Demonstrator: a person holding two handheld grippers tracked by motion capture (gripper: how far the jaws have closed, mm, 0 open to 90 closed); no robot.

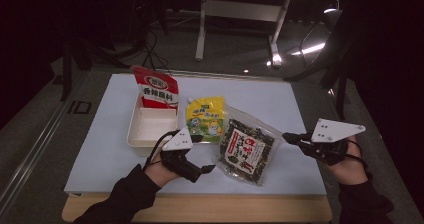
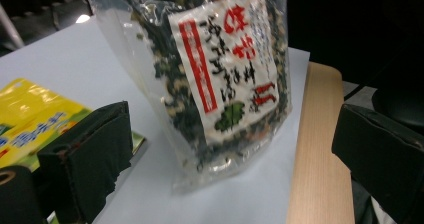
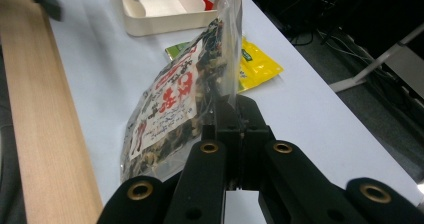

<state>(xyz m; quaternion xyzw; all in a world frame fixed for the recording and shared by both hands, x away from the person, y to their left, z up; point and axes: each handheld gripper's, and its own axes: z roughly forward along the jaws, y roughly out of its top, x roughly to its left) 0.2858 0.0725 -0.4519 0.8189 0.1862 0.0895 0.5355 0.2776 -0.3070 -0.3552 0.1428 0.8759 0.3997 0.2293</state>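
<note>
A clear bag of dark dried food with a red-and-white label [image 1: 246, 149] [image 2: 220, 69] [image 3: 175, 109] lies on the white tabletop [image 1: 280, 104], its right edge lifted. My right gripper [image 1: 289, 137] [image 3: 231, 115] is shut on that clear edge. My left gripper [image 1: 209, 169] [image 2: 235, 149] stands open just left of the bag's near end, with nothing between its fingers [image 2: 90, 159]. A yellow pouch [image 1: 205, 118] [image 2: 30, 119] [image 3: 257, 64] lies flat beside the bag. A red-and-white packet [image 1: 156, 90] leans in the far end of a cream tray [image 1: 134, 129] [image 3: 165, 21].
The table's wooden front edge [image 1: 200, 209] [image 2: 320, 159] [image 3: 45, 124] runs along the near side. Beyond the table are a dark floor, cables and a white table frame [image 1: 240, 14].
</note>
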